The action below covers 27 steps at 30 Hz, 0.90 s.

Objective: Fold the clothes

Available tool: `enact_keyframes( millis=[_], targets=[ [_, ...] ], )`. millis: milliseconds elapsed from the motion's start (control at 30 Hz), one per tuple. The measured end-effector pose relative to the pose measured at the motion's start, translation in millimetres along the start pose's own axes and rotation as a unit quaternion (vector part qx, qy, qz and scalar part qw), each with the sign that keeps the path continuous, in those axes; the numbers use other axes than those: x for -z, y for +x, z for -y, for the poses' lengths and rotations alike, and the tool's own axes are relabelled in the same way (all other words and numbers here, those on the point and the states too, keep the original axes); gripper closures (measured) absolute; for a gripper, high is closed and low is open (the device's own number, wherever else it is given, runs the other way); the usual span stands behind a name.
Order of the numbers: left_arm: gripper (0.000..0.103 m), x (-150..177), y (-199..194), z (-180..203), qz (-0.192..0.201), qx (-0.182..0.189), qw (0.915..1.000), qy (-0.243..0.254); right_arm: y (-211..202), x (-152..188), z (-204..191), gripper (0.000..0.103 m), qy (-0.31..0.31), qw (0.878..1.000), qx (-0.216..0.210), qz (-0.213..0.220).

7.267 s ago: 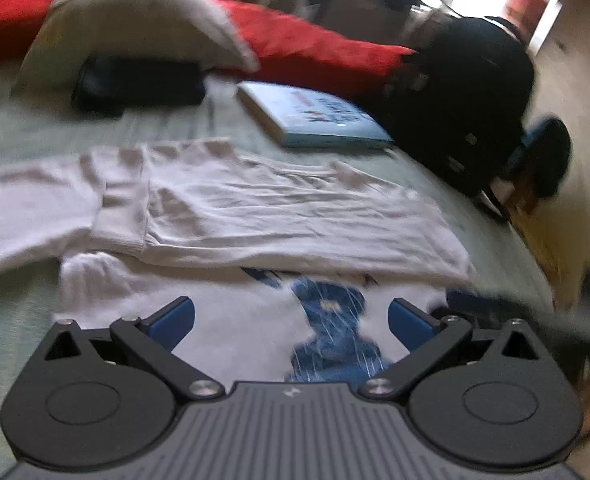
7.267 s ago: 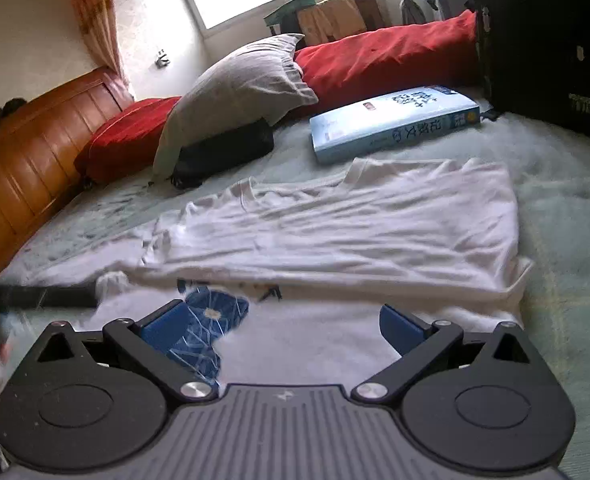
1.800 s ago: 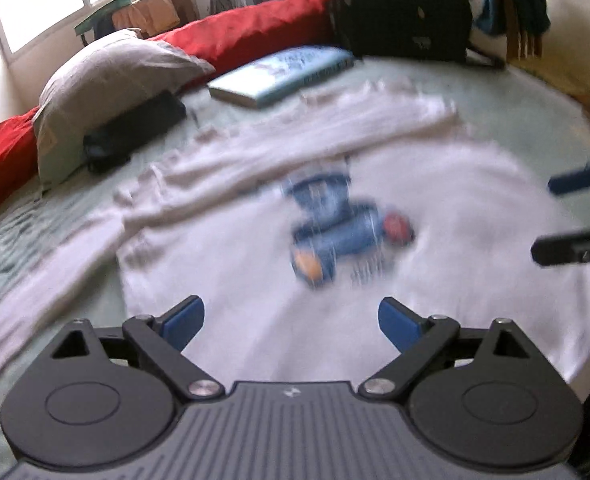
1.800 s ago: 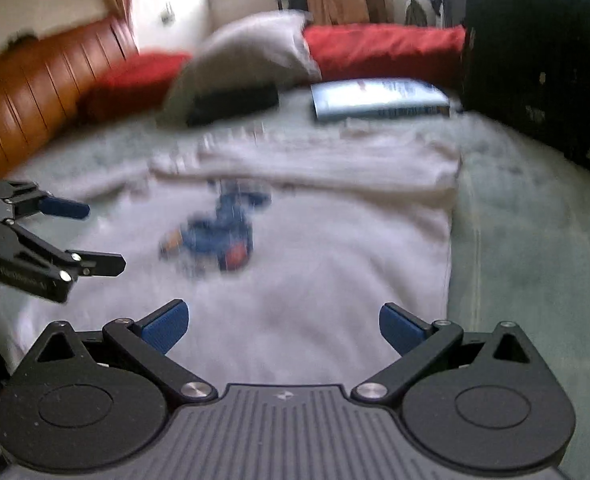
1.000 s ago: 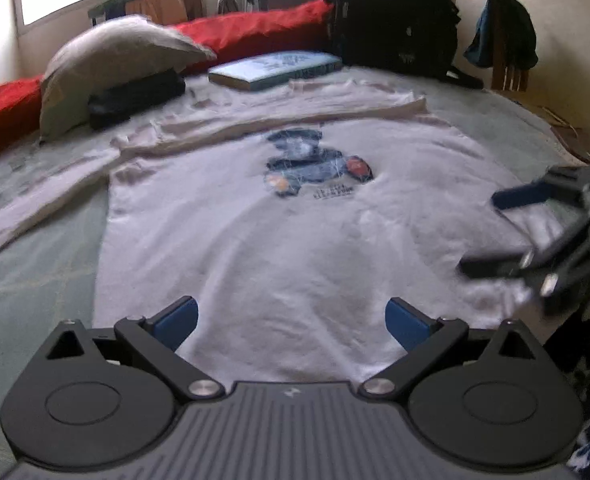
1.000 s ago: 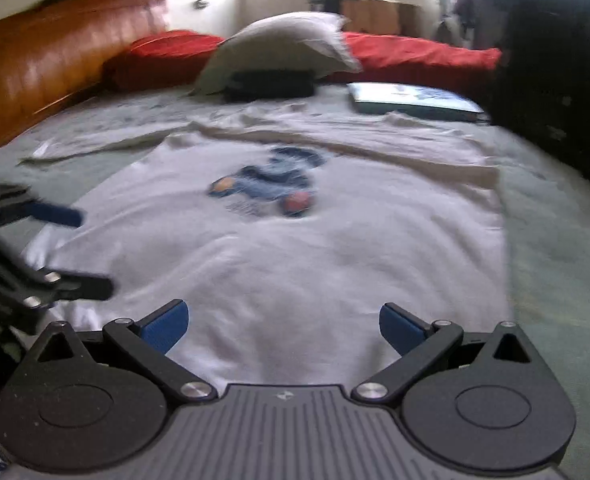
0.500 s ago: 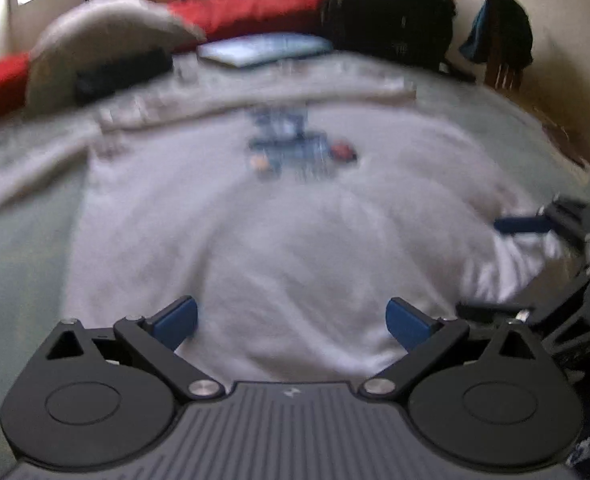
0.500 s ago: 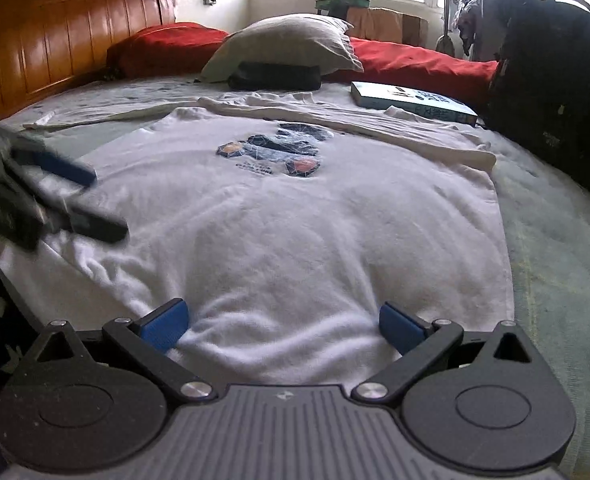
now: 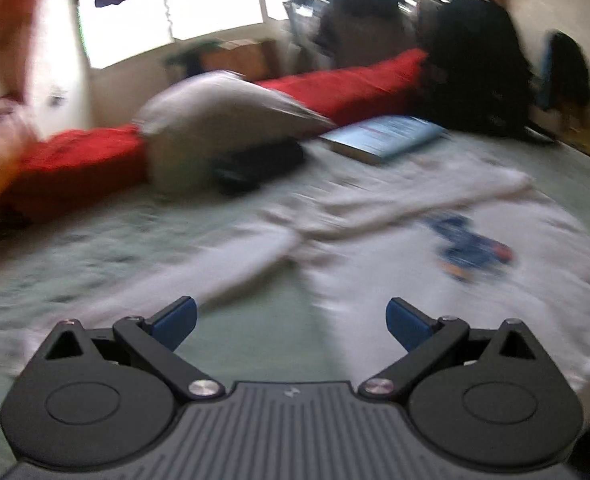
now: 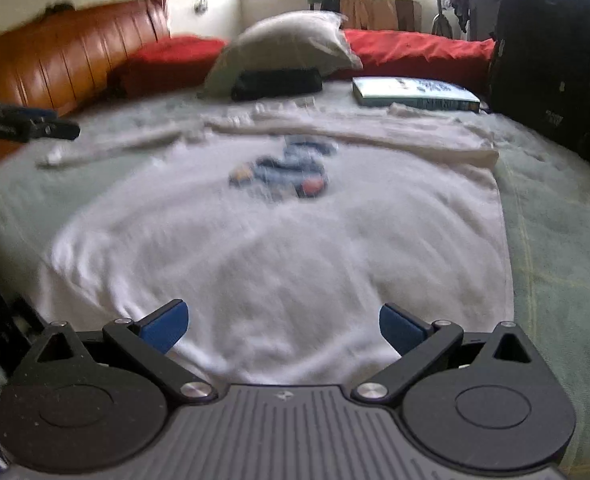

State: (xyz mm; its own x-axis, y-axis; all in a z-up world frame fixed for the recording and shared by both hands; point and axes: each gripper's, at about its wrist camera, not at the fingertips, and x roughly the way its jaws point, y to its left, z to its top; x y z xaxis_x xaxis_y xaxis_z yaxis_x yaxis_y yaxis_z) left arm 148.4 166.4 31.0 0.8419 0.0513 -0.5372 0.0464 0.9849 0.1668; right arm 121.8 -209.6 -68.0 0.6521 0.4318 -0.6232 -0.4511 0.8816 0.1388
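A white long-sleeved shirt [image 10: 279,248] with a blue print [image 10: 283,168] lies spread flat on the green bed cover, hem nearest me. Its right sleeve is folded across the chest; its left sleeve [image 9: 231,268] stretches out to the left. My right gripper [image 10: 283,326] is open just above the hem, holding nothing. My left gripper [image 9: 291,320] is open over the bed cover between the outstretched sleeve and the shirt's left side, empty. The left gripper [image 10: 27,126] also shows at the left edge of the right wrist view. The left wrist view is blurred.
At the head of the bed lie a grey pillow [image 10: 287,46] over a black case [image 10: 275,82], red cushions [image 10: 415,54] and a blue book [image 10: 415,92]. A black backpack [image 10: 551,60] stands at the right. A wooden headboard [image 10: 67,64] runs along the left.
My left gripper has swung left, from over the shirt's hem to the outstretched sleeve. My right gripper stays near the hem, a little higher. The shirt has been unfolded and pulled flat since the earliest frames.
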Motion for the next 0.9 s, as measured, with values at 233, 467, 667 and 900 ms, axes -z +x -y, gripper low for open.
enact_keyframes(
  millis=[233, 467, 667, 900],
  targets=[
    [0.002, 36, 33, -99, 0.035, -0.038, 0.991, -0.123, -5, -33, -9, 0.0, 0.044, 0.998, -0.035, 0.029],
    [0.002, 95, 80, -163, -0.006, -0.034, 0.9598, -0.279, 23, -46, -30, 0.0, 0.049, 0.998, -0.039, 0.011],
    [0.001, 112, 101, -189, -0.012, -0.009, 0.9514, -0.308, 50, -52, -42, 0.0, 0.053, 0.998, -0.042, -0.017],
    [0.001, 105, 125, -205, -0.011, 0.021, 0.9501, -0.311, 69, -60, -57, 0.0, 0.04, 0.997, -0.053, -0.032]
  ],
)
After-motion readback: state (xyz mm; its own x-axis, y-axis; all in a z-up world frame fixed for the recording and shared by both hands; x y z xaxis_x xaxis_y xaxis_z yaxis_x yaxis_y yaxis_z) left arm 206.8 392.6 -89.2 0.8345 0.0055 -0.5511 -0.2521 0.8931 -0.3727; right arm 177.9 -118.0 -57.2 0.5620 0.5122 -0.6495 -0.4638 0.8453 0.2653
